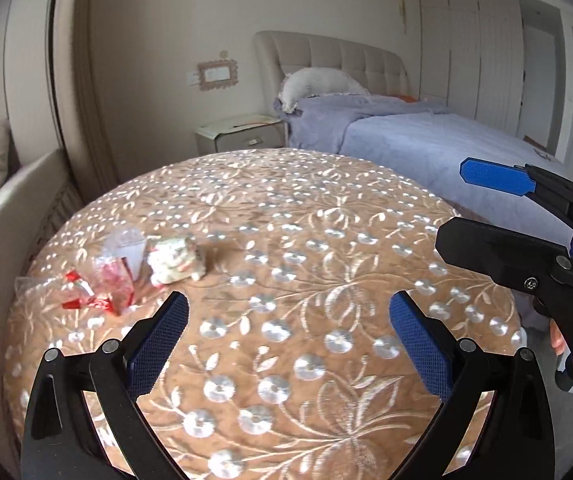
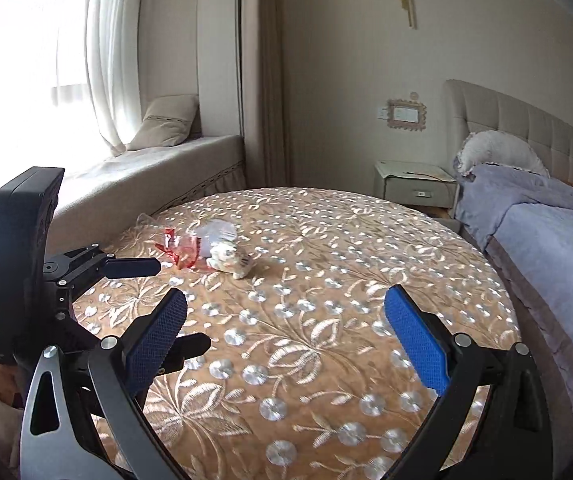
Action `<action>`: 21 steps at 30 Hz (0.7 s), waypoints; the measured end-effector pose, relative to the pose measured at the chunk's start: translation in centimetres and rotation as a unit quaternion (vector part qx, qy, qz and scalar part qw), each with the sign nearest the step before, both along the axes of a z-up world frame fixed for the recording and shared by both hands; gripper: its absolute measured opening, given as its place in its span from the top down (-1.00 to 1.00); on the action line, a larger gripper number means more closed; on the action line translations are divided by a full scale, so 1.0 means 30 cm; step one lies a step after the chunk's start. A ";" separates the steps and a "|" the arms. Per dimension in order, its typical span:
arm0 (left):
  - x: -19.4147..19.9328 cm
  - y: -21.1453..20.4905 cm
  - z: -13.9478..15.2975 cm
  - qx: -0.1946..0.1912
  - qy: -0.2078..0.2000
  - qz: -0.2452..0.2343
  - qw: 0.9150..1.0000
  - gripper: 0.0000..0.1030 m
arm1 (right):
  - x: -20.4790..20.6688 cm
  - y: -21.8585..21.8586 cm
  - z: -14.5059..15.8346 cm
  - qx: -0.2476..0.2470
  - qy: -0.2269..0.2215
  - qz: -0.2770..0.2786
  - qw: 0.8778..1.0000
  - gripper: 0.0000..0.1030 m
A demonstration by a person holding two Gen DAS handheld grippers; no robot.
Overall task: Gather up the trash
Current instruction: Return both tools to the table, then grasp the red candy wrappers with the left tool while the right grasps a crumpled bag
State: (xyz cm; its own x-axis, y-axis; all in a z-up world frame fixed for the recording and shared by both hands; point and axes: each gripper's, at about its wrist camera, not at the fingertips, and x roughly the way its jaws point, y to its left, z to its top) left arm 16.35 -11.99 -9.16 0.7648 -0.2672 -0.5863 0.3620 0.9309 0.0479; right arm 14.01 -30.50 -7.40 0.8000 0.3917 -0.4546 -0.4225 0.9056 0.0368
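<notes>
- Just lining up, nothing collected yet. The trash sits in a little heap on the far left of the round table with the tan flower-embroidered cloth: a red-and-clear crinkly plastic wrapper, touching a crumpled white printed wrapper.
- Next I need to reach forward-left and drop onto the heap.
- My left claw and right claw both gape wide, empty, above the cloth.

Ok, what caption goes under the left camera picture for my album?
Open left claw above a flowery round table, with crumpled wrappers waiting ahead, left of it.
</notes>
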 end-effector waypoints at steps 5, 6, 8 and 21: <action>0.068 0.156 -0.004 0.010 0.001 0.050 0.999 -0.91 | 0.101 0.146 -0.016 -0.017 0.012 0.036 0.999 -0.91; 0.083 0.185 -0.006 0.009 0.003 0.059 0.998 -0.91 | 0.125 0.174 -0.020 -0.022 0.017 0.042 0.999 -0.91; 0.111 0.245 -0.011 0.012 0.004 0.078 0.997 -0.91 | 0.170 0.226 -0.030 -0.029 0.025 0.056 0.998 -0.91; 0.350 0.460 -0.089 0.043 0.037 0.135 0.989 -0.91 | 0.414 0.413 -0.122 -0.087 0.047 0.095 0.991 -0.91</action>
State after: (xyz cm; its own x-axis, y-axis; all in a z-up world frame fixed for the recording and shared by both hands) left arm 26.85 1.80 -11.83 0.7557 -0.0051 -0.6548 0.1053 0.9879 0.1139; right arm 26.42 -18.10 -11.05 0.6705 0.4404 -0.5971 -0.5881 0.8061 -0.0658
